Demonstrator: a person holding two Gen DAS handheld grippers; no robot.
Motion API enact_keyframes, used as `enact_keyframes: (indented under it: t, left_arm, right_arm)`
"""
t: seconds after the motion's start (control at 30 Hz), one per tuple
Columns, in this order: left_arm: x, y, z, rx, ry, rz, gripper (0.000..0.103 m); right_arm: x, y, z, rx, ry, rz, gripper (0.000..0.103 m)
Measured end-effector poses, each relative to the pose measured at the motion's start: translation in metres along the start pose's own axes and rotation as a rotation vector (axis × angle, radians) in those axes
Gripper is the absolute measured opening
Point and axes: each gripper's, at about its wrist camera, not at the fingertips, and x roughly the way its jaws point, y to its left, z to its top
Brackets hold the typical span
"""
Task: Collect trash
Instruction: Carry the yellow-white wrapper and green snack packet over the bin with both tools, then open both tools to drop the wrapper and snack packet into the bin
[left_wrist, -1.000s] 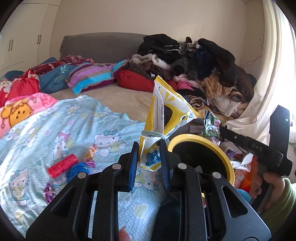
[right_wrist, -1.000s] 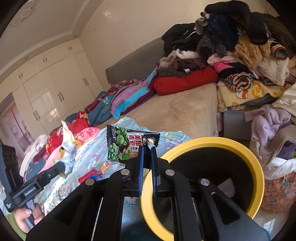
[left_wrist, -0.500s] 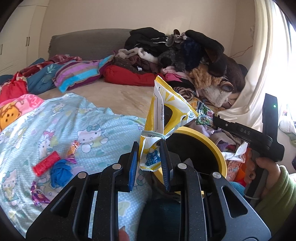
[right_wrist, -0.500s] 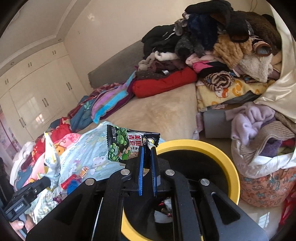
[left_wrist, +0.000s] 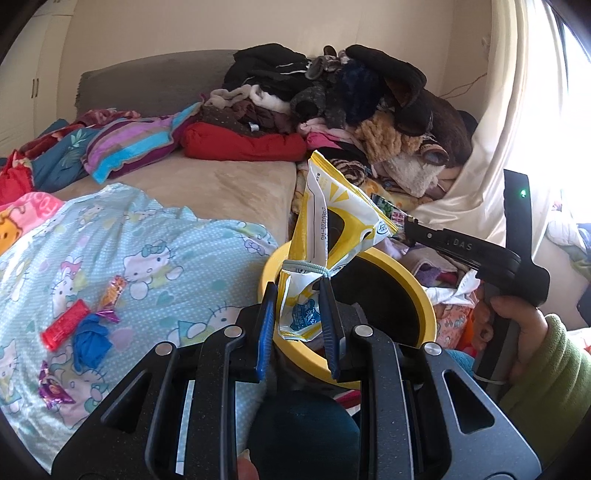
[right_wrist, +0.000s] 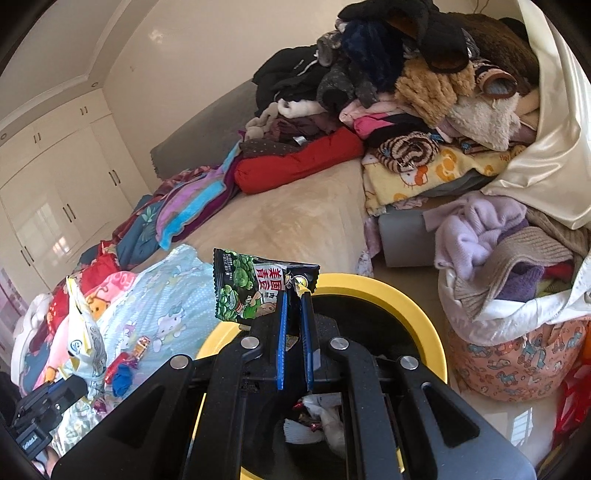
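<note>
The left gripper (left_wrist: 301, 295) is closed on the lower end of a crumpled yellow-and-white foil snack bag (left_wrist: 334, 229), which stands upright above its blue-padded fingers. Directly beyond and below them is the round black bin with a yellow rim (left_wrist: 424, 295). The right gripper (right_wrist: 293, 295) has its jaws almost together, pinching the edge of a flat black-and-green snack packet (right_wrist: 251, 288) that sticks out to its left, just over the bin's near rim. Left of both grippers, small sweet wrappers (left_wrist: 112, 291) and a red wrapper (left_wrist: 64, 325) lie on a pale blue cartoon-cat bedsheet (left_wrist: 166, 251)
</note>
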Motion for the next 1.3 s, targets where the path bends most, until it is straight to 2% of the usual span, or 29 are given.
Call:
enact_keyframes:
  t: [0.63, 1.23, 1.3]
  left_arm:
    - [0.036, -0.023, -0.019, 0.014, 0.103, -0.057, 0.017]
    - [0.089, -0.038, -0.027, 0.054, 0.243, -0.009, 0.018]
    - [0.095, -0.039, -0.025, 0.060, 0.246, -0.009, 0.018]
  right_arm:
    - [0.017, -0.031, -0.007, 0.056, 0.043, -0.048, 0.008]
    - [0.035, -0.047, -0.013, 0.103, 0.121, -0.006, 0.011]
    - [0.035, -0.049, -0.014, 0.114, 0.122, 0.000, 0.015]
